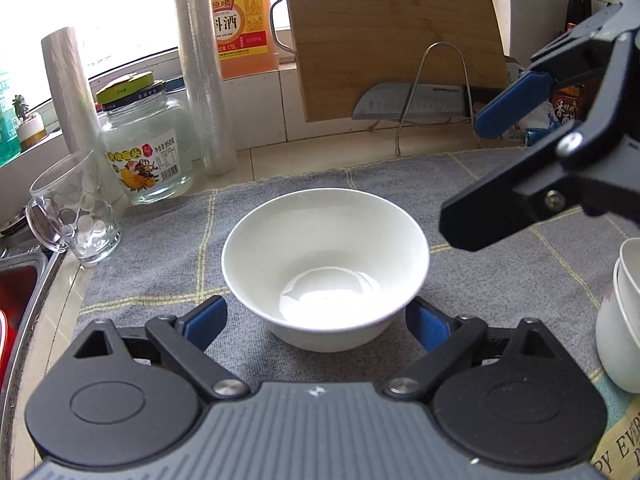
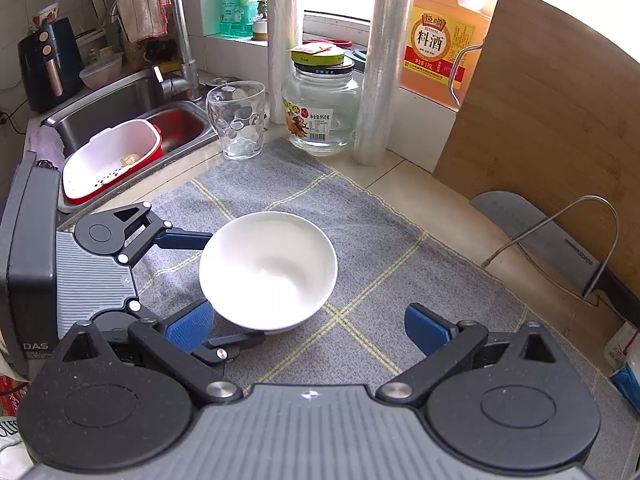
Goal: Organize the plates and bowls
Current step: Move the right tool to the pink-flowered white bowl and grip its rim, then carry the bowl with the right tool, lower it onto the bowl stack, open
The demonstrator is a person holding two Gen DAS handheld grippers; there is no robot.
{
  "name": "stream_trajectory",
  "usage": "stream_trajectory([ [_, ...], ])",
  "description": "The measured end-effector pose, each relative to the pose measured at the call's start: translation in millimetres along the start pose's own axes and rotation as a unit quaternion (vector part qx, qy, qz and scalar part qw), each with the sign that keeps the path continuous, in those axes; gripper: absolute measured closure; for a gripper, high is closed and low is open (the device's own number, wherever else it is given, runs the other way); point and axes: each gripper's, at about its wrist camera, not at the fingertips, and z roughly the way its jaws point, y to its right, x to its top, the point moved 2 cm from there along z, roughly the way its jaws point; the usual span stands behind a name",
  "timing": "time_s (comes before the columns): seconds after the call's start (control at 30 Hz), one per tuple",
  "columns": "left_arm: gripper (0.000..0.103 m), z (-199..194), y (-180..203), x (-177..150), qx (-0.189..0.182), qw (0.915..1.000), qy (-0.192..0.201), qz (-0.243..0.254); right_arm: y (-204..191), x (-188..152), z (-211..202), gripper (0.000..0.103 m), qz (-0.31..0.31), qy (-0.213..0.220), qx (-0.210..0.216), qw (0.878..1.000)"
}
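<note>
At the bottom of the left wrist view our left gripper (image 1: 316, 326) stands spread wide, its blue pads either side of the white bowl's (image 1: 326, 268) base; we cannot tell whether they touch it. The bowl sits upright at the frame's centre on the grey checked mat (image 1: 160, 248). Our right gripper (image 2: 308, 330) also gapes wide and holds nothing, the bowl left of its gap. At the right edge stand stacked white bowls (image 1: 620, 312). Farther up, left, are a glass tumbler (image 1: 76, 210) and a jar (image 1: 146, 148); at the top leans a wooden cutting board (image 1: 392, 36).
</note>
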Motion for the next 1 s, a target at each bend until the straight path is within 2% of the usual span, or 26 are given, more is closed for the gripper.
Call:
stream_trajectory([
  [0.23,0.007,2.6,-2.0,0.8,-0.013,0.9999,0.005,-0.002,1.7,15.0,38.2,0.003,-0.002,-0.030,0.019,0.999],
  [0.43,0.008,1.7,-1.6,2.5,-0.019,0.9997,0.013,-0.006,3.9,20.4,59.9,0.012,-0.003,-0.048,0.032,0.998],
  [1.0,0.008,1.6,-3.0,4.0,-0.025,0.9995,0.011,-0.015,12.7,30.4,91.0,0.031,0.022,-0.065,0.084,0.994],
])
